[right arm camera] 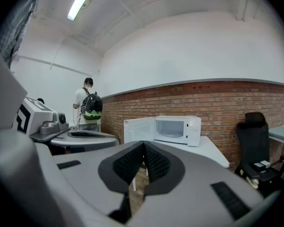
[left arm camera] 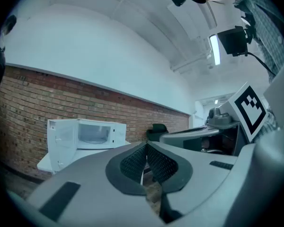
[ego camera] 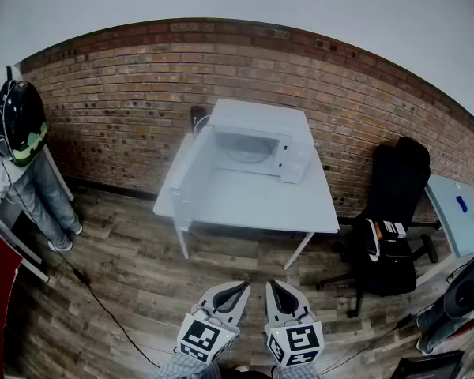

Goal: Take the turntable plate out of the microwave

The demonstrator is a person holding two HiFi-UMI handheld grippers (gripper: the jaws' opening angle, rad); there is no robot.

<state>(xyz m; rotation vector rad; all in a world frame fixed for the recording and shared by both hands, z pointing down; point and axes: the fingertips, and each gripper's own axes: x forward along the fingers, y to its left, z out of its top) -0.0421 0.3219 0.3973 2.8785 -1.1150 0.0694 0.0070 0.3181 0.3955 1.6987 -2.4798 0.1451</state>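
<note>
A white microwave (ego camera: 257, 144) stands at the back of a white table (ego camera: 253, 204) against the brick wall, its door (ego camera: 191, 176) swung open to the left. The pale turntable plate (ego camera: 247, 153) lies inside the cavity. Both grippers hang low in the head view, well short of the table and above the wood floor. My left gripper (ego camera: 243, 287) is shut with nothing in it, and so is my right gripper (ego camera: 272, 284). The left gripper view shows the microwave (left arm camera: 92, 134) far off beyond the shut jaws (left arm camera: 146, 146). In the right gripper view the microwave (right arm camera: 173, 129) sits ahead of the shut jaws (right arm camera: 144, 144).
A black office chair (ego camera: 395, 212) stands right of the table, with a second pale table (ego camera: 456, 212) beyond it. A person with a backpack (ego camera: 20, 133) stands at far left. A black cable (ego camera: 103, 306) runs across the floor.
</note>
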